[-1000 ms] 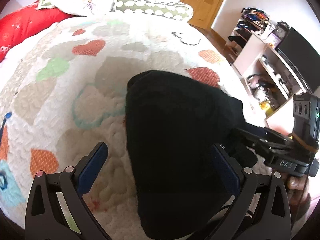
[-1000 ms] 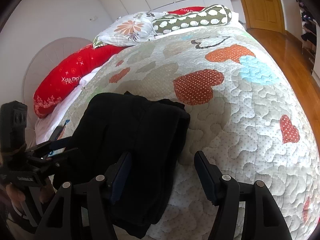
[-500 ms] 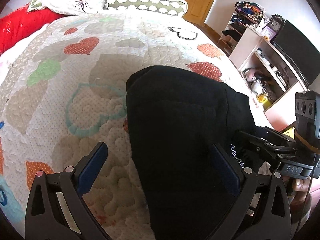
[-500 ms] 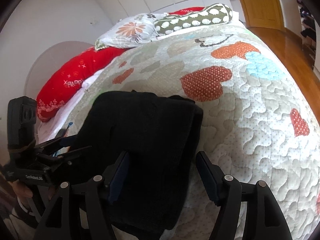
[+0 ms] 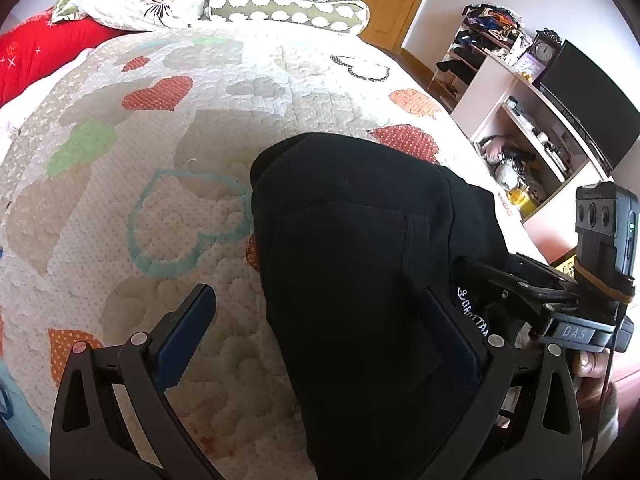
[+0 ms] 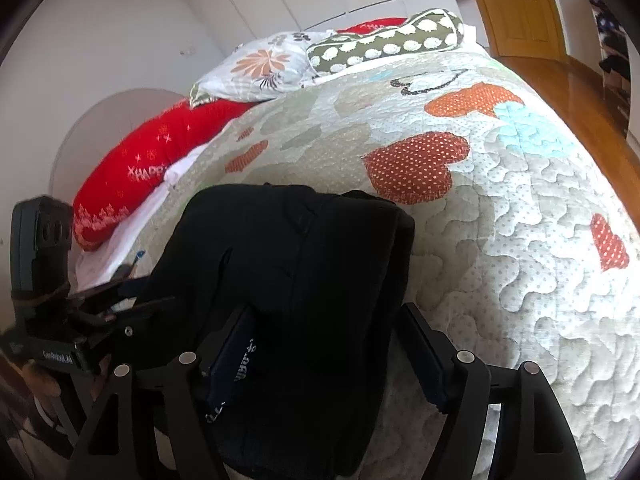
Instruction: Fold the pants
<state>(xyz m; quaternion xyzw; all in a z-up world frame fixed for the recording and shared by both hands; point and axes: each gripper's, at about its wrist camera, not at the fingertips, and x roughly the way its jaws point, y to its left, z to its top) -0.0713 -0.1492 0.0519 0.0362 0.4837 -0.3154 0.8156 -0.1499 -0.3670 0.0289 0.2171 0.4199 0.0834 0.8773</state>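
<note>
the black pants (image 5: 360, 264) lie folded in a thick bundle on the heart-patterned quilt (image 5: 168, 200), at the near end of the bed. in the left wrist view the left gripper (image 5: 320, 336) is spread wide and grasps nothing: its left finger stands over bare quilt, clear of the cloth, while its right finger lies against the dark fabric, so the near left edge of the bundle runs up between the two fingers and most of the pants spread ahead and to the right of the claw. white lettering on the cloth shows just beyond that right finger. the right gripper (image 5: 472, 268) comes in from the right side of this view, its dark fingers lying on the right edge of the bundle. in the right wrist view the right gripper (image 6: 332, 344) is also released, fingers wide apart, with the near right part of the pants (image 6: 296, 264) lying between them and the folded right edge just inside the right finger; the bundle stretches ahead and to the left. the left gripper (image 6: 136, 292) shows at the far left, its fingers reaching the left edge of the cloth. beyond the pants, at the head of the bed, lie a red bolster (image 6: 152, 160), a floral pillow (image 6: 260, 68) and a green spotted cushion (image 6: 384, 40).
</note>
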